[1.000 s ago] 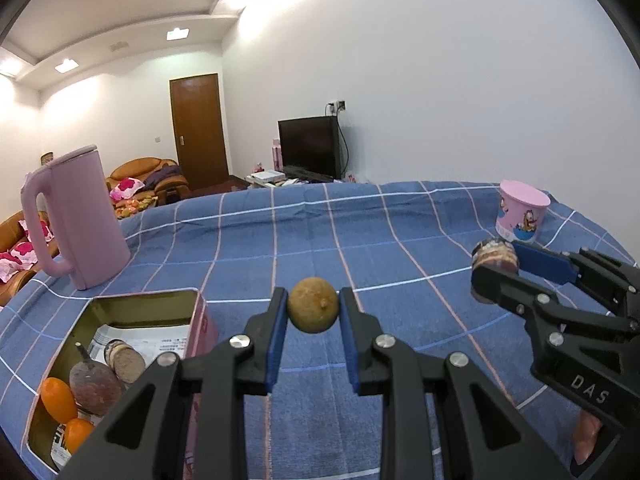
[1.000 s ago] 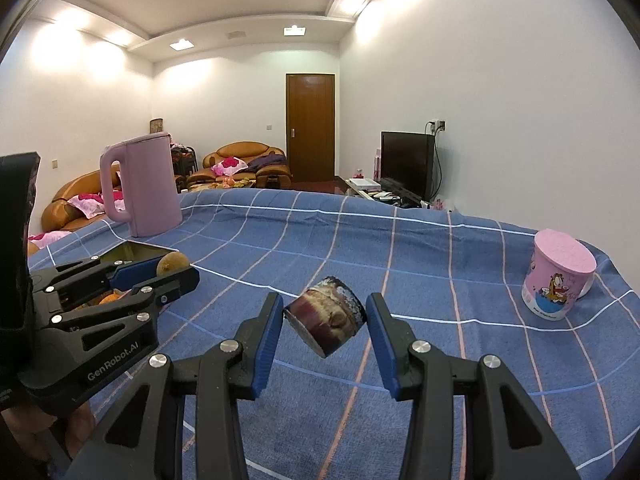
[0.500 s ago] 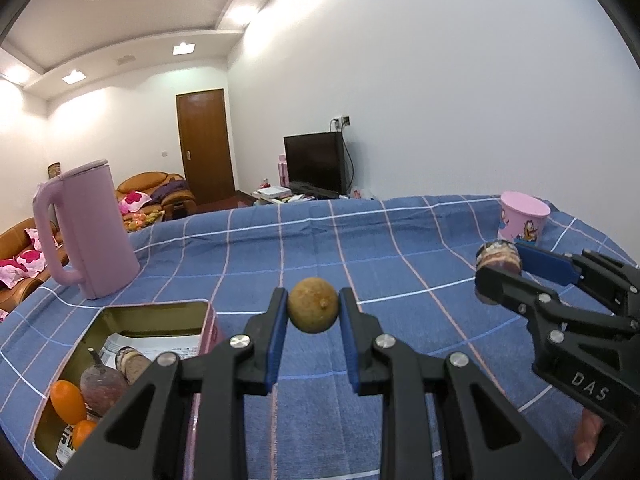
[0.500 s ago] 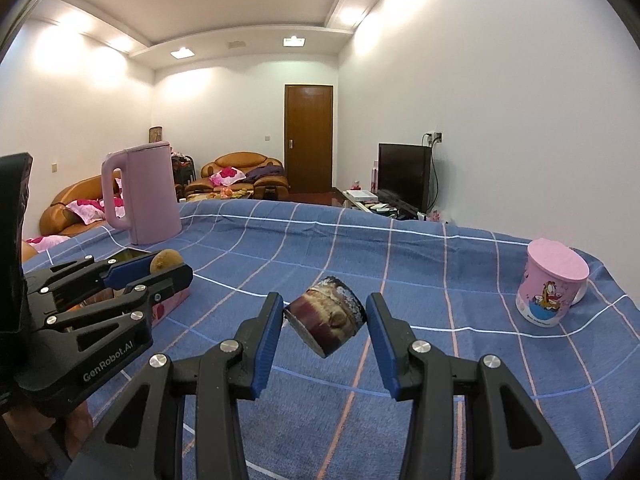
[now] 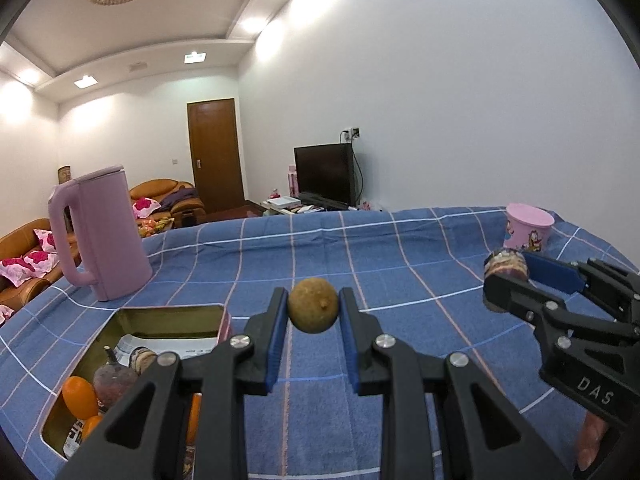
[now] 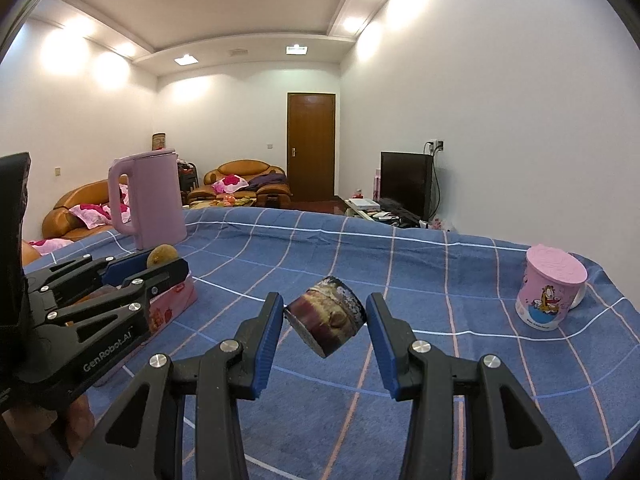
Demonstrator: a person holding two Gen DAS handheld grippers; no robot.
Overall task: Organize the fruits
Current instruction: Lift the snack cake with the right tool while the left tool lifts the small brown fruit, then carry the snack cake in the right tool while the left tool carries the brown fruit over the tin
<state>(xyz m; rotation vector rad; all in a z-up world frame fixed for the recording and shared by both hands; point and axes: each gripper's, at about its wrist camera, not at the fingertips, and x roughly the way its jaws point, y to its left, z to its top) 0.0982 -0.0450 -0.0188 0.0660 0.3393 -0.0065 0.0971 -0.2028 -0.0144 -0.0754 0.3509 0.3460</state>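
Left gripper [image 5: 313, 312]: black plastic frame with blue pads, closed snug on a round brownish fruit [image 5: 313, 305]. The skin looks rough and matte, with a little nub on the front. It's held up in the air over the table, just right of the tin.

Right gripper [image 6: 325, 322]: same black-and-blue build, pinching a short cylinder-shaped piece [image 6: 326, 320], tilted on its corner. Mottled brown and dark purple side with a crusty pale rim. Honestly can't tell what fruit it is. It's also off the table, out over the cloth.

Tin [image 5: 168, 311]: rectangular metal box, shiny gold inside, pinkish printed outside, sitting on the table at the left gripper's lower left. Printed paper lies in the bottom.

Fruit in tin: smooth glossy orange ones [image 5: 78, 396] at the near end, touching a dull purple-brown fruit with a stalk [image 5: 114, 378], plus another mottled brown piece [image 5: 142, 358] behind it.

Tablecloth [image 5: 400, 264]: blue woven fabric with thin white and peach grid lines, a bit rumpled at the far edge.

Kettle [image 5: 100, 232]: tall matte pink jug with a loop handle, standing upright behind the tin.

Cup [image 6: 552, 286]: pink with a cartoon print and a pink lid, on the far right of the table, well apart from everything else.
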